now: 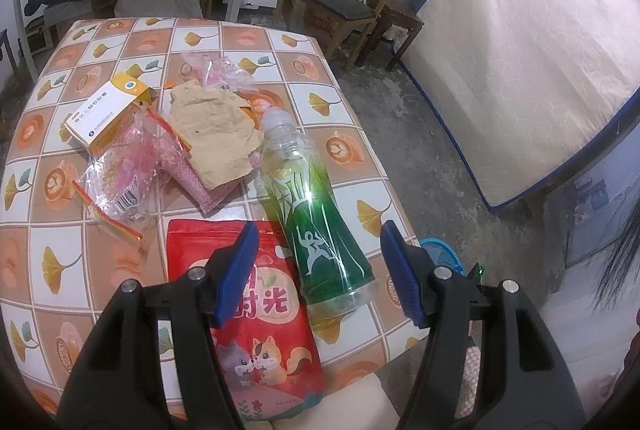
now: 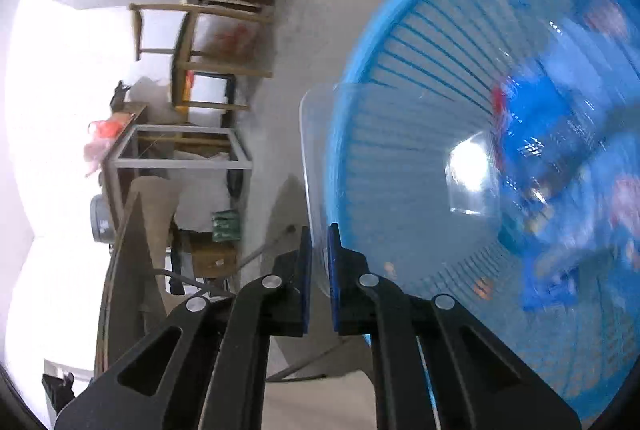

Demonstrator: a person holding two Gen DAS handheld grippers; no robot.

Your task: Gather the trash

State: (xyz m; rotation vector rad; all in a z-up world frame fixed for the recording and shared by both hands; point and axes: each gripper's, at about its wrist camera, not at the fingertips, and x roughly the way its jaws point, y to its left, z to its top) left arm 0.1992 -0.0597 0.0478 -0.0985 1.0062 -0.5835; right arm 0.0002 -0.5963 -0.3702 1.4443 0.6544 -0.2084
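Left wrist view: the left gripper (image 1: pixel 318 270) hangs half open and empty over the bench (image 1: pixel 120 262), the green bottle (image 1: pixel 316 214) between its fingers, neck toward 11 o'clock. The right gripper (image 2: pixel 319 278) pinches a clear plastic container (image 2: pixel 400 182) at the blue basket (image 2: pixel 400 42), toward 2 o'clock.

Table (image 1: pixel 328 70) under a tiled leaf-print cloth. On it: green bottle (image 1: pixel 320 226) lying flat, red snack pouch (image 1: pixel 264 334), crumpled brown paper (image 1: pixel 216 134), clear wrappers (image 1: pixel 124 170), small yellow-white box (image 1: pixel 106 110). Blue basket (image 2: pixel 400 158) stands on concrete floor (image 2: pixel 304 10).
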